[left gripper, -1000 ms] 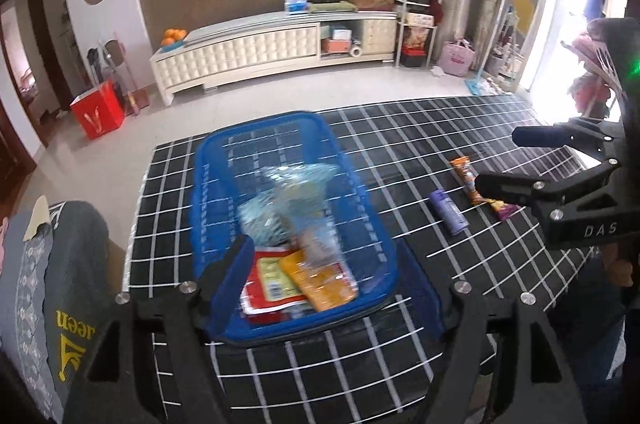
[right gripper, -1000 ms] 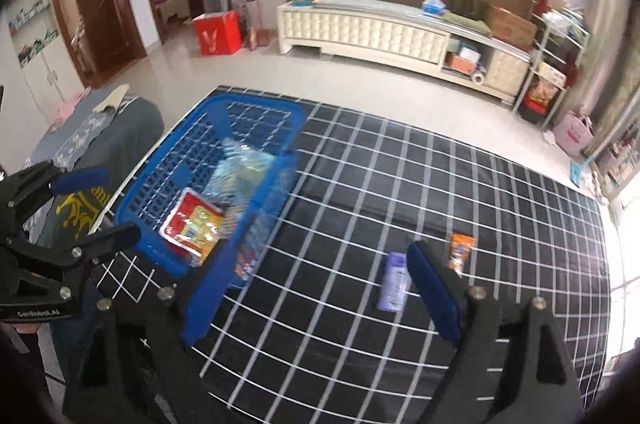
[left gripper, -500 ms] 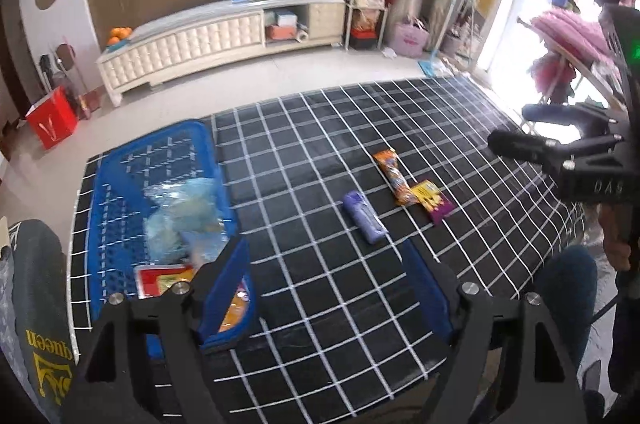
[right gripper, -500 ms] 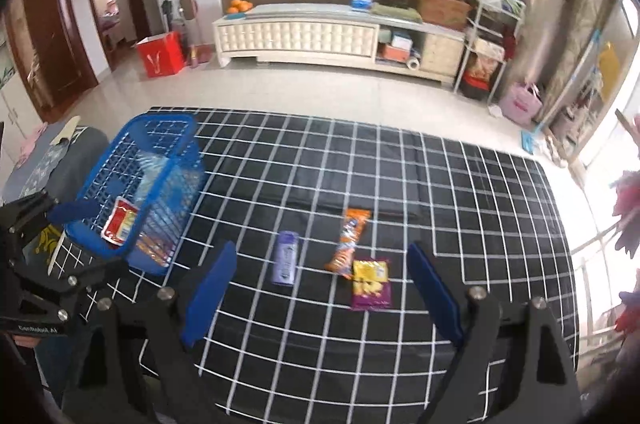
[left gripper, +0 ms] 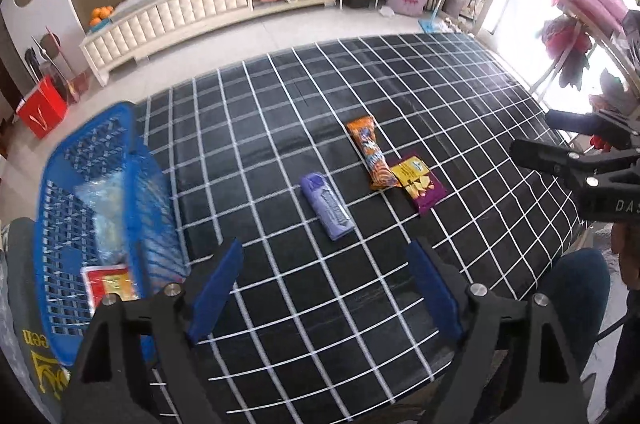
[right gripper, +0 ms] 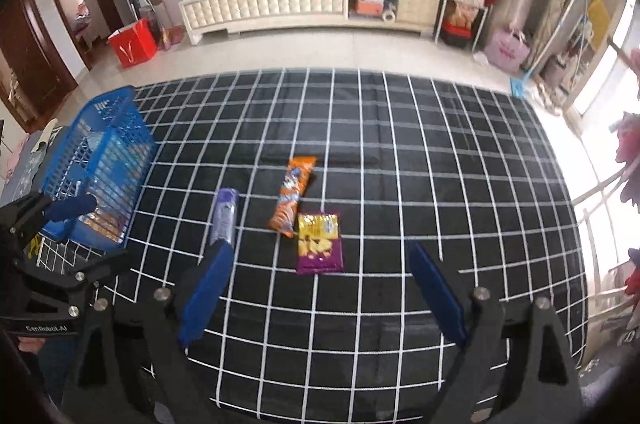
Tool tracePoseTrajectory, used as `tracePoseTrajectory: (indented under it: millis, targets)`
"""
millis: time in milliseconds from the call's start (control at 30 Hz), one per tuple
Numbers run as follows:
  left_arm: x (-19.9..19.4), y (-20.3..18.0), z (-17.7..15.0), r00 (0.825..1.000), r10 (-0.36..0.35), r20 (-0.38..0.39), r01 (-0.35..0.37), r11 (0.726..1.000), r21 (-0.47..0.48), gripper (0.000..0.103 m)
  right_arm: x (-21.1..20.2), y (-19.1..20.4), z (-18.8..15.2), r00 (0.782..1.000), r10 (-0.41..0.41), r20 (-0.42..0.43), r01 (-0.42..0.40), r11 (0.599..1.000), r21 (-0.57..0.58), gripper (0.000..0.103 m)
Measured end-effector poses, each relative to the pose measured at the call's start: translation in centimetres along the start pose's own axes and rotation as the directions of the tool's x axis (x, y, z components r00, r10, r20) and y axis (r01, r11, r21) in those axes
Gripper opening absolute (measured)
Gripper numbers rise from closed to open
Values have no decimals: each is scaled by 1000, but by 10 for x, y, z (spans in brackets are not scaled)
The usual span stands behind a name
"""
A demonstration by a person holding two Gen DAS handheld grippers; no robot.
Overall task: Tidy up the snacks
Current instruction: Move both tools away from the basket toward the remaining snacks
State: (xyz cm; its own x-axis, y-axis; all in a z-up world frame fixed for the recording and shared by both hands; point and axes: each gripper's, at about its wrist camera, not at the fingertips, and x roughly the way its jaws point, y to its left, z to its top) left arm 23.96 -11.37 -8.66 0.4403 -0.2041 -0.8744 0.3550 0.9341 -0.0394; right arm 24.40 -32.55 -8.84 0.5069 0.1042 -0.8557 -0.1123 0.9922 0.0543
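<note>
Three snacks lie mid-table on the black grid cloth (left gripper: 400, 84): a lilac bar (left gripper: 327, 205) (right gripper: 224, 213), an orange packet (left gripper: 370, 153) (right gripper: 293, 190) and a purple-yellow chip bag (left gripper: 419, 182) (right gripper: 319, 242). The blue basket (left gripper: 60, 224) (right gripper: 86, 128) stands at the table's left end and holds clear bags and a red-yellow pack (left gripper: 110, 282). My left gripper (left gripper: 326, 290) hovers open near the front edge, just short of the lilac bar. My right gripper (right gripper: 322, 292) is open too, above the front edge below the chip bag. Both are empty.
A grey cushioned chair (left gripper: 24, 344) sits left of the basket, a dark blue seat (left gripper: 576, 284) at the front right. Beyond the table are bare floor, a white low cabinet (right gripper: 304, 2), a red bag (right gripper: 134, 42) and a shelf rack (right gripper: 468, 0).
Both grippers have swung right, away from the basket. The basket slid to the left edge of each view and the three loose snacks came to the centre. Both stayed open and empty.
</note>
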Motion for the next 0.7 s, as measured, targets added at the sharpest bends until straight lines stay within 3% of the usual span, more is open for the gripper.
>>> tracePoseTrajectory:
  millis: [267,700]
  targets:
    - [48,-12,9,993,-45,-113,41,999,-37,83,39,-11,-1,996,26,-84,-24,999,25,92]
    - [112,1,27,978,-70,-196,41,988,-147,83,105,-26,7,974,57,-218,-46,997,56,92]
